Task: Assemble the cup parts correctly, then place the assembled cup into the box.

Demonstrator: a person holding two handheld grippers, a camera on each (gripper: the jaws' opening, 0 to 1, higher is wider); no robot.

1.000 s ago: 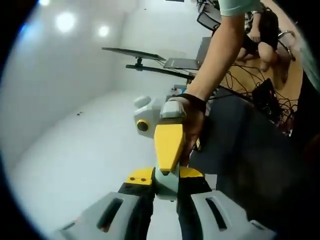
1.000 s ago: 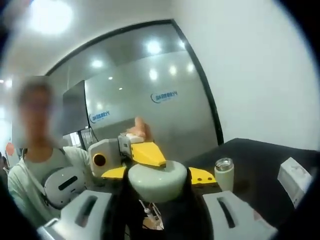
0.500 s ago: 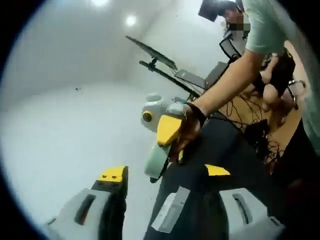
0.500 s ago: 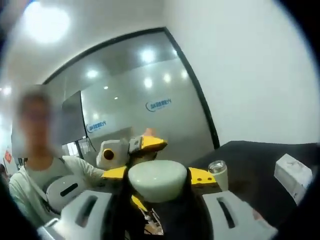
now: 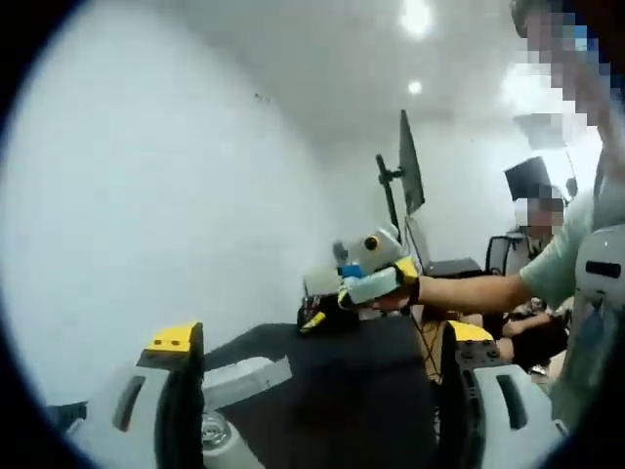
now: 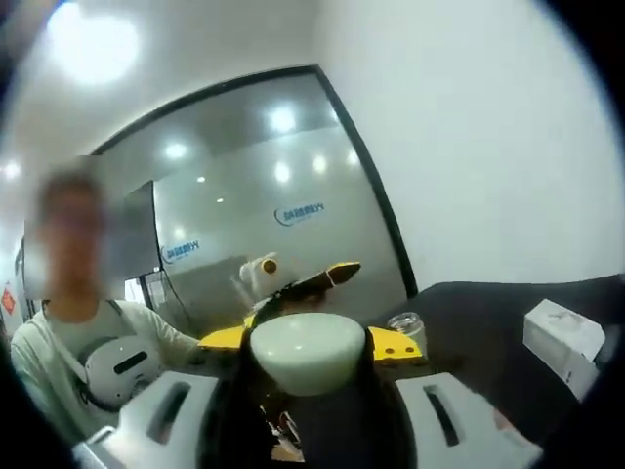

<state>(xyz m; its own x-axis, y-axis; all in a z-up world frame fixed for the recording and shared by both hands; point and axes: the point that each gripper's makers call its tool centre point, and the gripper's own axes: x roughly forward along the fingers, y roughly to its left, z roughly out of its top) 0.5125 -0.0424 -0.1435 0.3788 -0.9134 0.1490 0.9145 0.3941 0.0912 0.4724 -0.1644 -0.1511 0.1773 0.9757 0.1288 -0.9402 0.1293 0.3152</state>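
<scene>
Between the right gripper's fingers sits the pale cup lid, pinched firmly. The left gripper hangs with fingers spread, empty, above the dark table. Judging by this, it should grip the steel cup body, then bring the lid squarely over the mouth.

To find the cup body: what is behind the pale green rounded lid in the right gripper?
A metal cup body stands on the black table; the yellow jaw tip covers its base.
</scene>
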